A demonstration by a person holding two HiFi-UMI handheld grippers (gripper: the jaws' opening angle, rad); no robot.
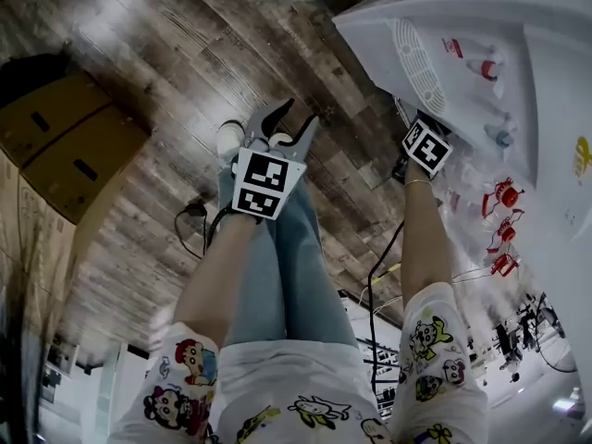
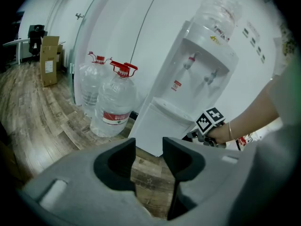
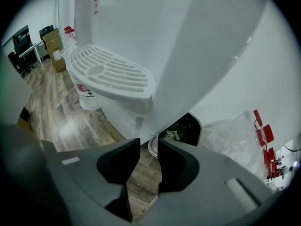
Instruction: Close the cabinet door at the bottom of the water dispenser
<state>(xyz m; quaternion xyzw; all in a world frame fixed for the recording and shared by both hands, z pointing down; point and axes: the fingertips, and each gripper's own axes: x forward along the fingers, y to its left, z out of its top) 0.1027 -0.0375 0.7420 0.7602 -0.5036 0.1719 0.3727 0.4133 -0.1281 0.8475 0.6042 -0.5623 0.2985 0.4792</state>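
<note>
**Both grippers empty at the water dispenser**

Head view: the left gripper (image 1: 294, 126) hangs over the wooden floor (image 1: 157, 54), above the person's legs (image 1: 277, 266). The right gripper (image 1: 413, 129) is close against the water dispenser (image 1: 462, 44).

Left gripper view: its fingers stand apart, with only floor between them. The cabinet door (image 2: 157, 126) is the white panel under the taps, beside the water bottles (image 2: 113, 105).

Right gripper view: the fingers are narrowly apart and hold nothing, just below the drip tray (image 3: 110, 72).

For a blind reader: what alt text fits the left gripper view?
A white water dispenser, with two red-capped water bottles beside it on a wooden floor. The right gripper is near its lower cabinet; the left gripper has its jaws apart, empty.
</note>
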